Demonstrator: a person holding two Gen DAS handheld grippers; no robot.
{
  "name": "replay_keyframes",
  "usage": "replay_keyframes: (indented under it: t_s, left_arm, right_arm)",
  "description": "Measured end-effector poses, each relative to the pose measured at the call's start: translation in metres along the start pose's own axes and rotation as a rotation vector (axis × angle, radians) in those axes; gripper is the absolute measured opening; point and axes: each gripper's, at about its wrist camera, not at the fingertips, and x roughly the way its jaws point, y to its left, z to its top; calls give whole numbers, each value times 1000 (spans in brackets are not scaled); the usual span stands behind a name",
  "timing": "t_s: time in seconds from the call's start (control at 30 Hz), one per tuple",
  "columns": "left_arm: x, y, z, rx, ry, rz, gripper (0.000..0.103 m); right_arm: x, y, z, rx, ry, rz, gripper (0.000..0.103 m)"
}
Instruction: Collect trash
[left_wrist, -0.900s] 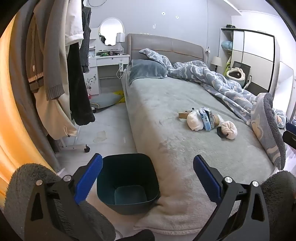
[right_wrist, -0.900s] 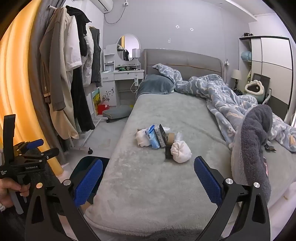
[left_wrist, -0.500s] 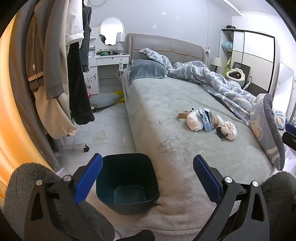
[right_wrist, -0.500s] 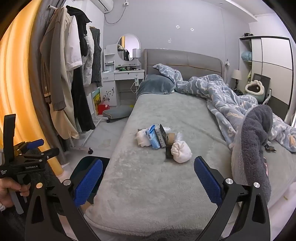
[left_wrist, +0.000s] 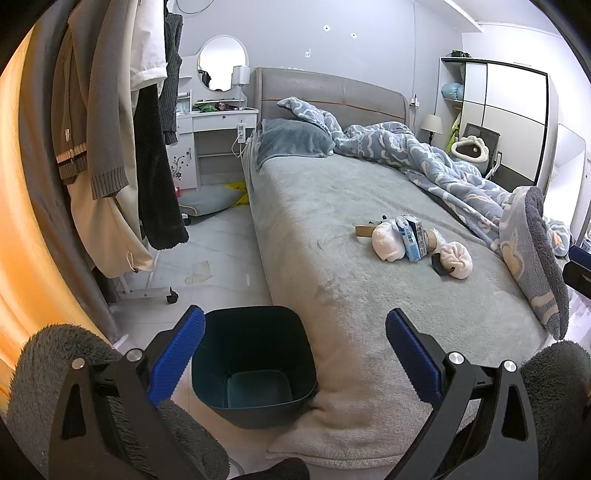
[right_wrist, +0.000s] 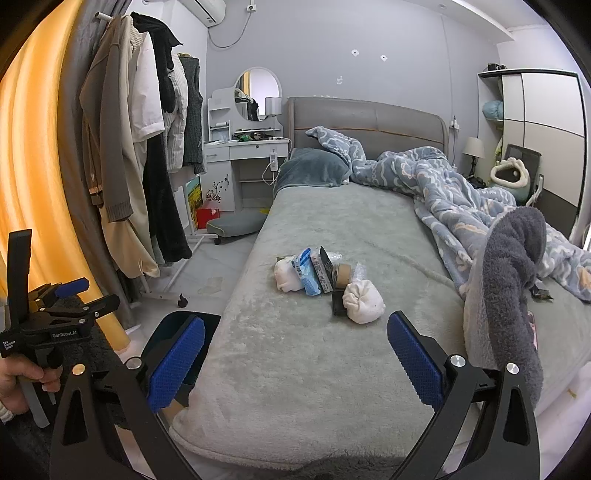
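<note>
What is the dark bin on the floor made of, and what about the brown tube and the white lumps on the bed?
The bin looks like smooth hard plastic: even dark walls with a slight sheen. The brown tube seems to be cardboard, matte and tan like an empty roll. The white lumps look like crumpled tissue or soft paper, wrinkled and dull, though cloth cannot be ruled out.

Trash pile (right_wrist: 327, 286) clustered mid-bed; dark bin (left_wrist: 255, 363) stands open beside bed.

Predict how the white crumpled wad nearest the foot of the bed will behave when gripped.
The white crumpled wad looks soft, so it probably squashes. Likely light for its size. Its rounded shape might roll on the grey bedspread.
</note>
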Motion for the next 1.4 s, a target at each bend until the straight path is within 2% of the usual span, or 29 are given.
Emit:
replay_keyframes:
  t_s: [1.4]
  left_arm:
    - [-5, 0, -2, 1, 1, 0, 100]
  right_arm:
    - [1, -1, 1, 4, 5, 3, 100]
